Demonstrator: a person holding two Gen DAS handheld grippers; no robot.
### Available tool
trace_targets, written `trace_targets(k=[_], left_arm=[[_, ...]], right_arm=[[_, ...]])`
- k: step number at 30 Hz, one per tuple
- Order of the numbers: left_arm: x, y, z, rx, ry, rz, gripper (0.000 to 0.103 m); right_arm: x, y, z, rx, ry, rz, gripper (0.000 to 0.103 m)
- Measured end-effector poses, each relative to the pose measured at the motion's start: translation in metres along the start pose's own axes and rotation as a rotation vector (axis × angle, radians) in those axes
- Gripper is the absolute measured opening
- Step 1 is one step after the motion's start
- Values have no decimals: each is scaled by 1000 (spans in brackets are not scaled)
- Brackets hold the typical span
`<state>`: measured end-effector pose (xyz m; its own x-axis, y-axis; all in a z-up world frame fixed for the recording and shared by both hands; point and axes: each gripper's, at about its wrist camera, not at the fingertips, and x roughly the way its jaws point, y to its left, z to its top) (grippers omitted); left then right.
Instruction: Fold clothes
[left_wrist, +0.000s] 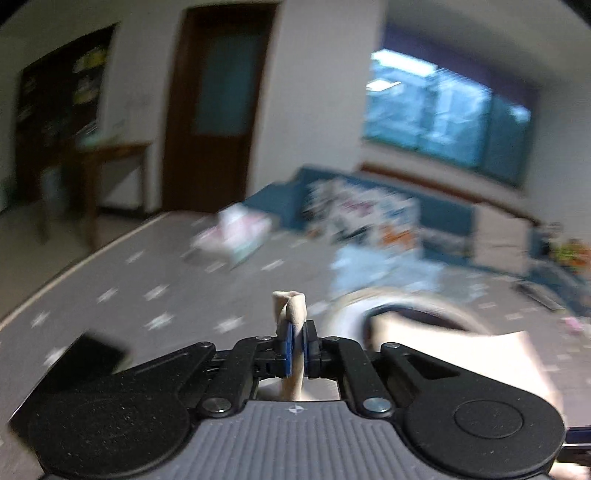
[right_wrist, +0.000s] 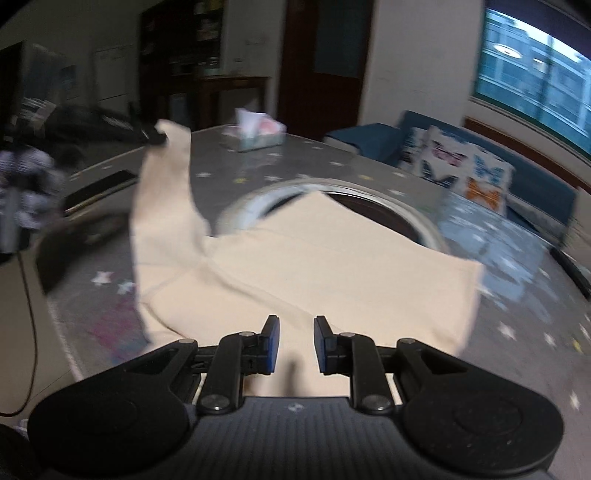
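Note:
A cream-coloured garment (right_wrist: 314, 266) lies spread on the grey star-patterned table (right_wrist: 332, 162), over a round metal ring (right_wrist: 258, 201). My left gripper (left_wrist: 297, 347) is shut on a bunched corner of the garment (left_wrist: 291, 306) and holds it lifted; in the right wrist view that gripper (right_wrist: 157, 138) shows at the far left with the raised flap hanging from it. My right gripper (right_wrist: 296, 345) is open, low over the near edge of the garment, with nothing between its pads. Both views are motion-blurred.
A tissue box (right_wrist: 255, 134) stands at the table's far side. A dark flat phone-like object (right_wrist: 99, 186) lies at the left edge. A blue sofa with butterfly cushions (right_wrist: 458, 162) stands behind the table, under a window. A light blue cloth (left_wrist: 369, 269) lies on the table.

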<state>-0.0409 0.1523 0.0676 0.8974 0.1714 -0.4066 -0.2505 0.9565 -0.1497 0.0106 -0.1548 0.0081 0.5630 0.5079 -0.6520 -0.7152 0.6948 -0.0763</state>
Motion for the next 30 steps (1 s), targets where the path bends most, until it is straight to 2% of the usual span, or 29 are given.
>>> trace_targets(k=[3, 8, 10, 14, 15, 20, 22, 23, 27, 30], left_arm=[[-16, -43, 8, 50, -34, -134, 6], [-30, -115, 4, 141, -34, -349, 6], [-32, -143, -3, 185, -22, -421, 6], [-31, -190, -30, 320, 53, -527, 7], [-29, -199, -38, 346, 77, -544, 10], [-24, -226, -69, 440, 172, -581, 12], [-22, -218, -73, 449, 182, -576, 23], [-22, -214, -75, 453, 186, -572, 26], [-21, -183, -72, 434, 171, -493, 31], [-17, -150, -69, 414, 170, -386, 38]], right_arm=[[-11, -23, -12, 63, -5, -53, 19], [-28, -53, -34, 154, -7, -112, 20], [-33, -61, -42, 177, -5, -130, 20], [-40, -75, -56, 233, 2, -165, 20], [-41, -79, -59, 250, 3, -170, 20], [-48, -88, -66, 311, -3, -166, 20], [-50, -88, -66, 319, -10, -157, 20], [-50, -88, -65, 326, -15, -147, 20], [-40, -80, -55, 345, -25, -64, 20], [-25, -70, -51, 334, -6, -21, 20]])
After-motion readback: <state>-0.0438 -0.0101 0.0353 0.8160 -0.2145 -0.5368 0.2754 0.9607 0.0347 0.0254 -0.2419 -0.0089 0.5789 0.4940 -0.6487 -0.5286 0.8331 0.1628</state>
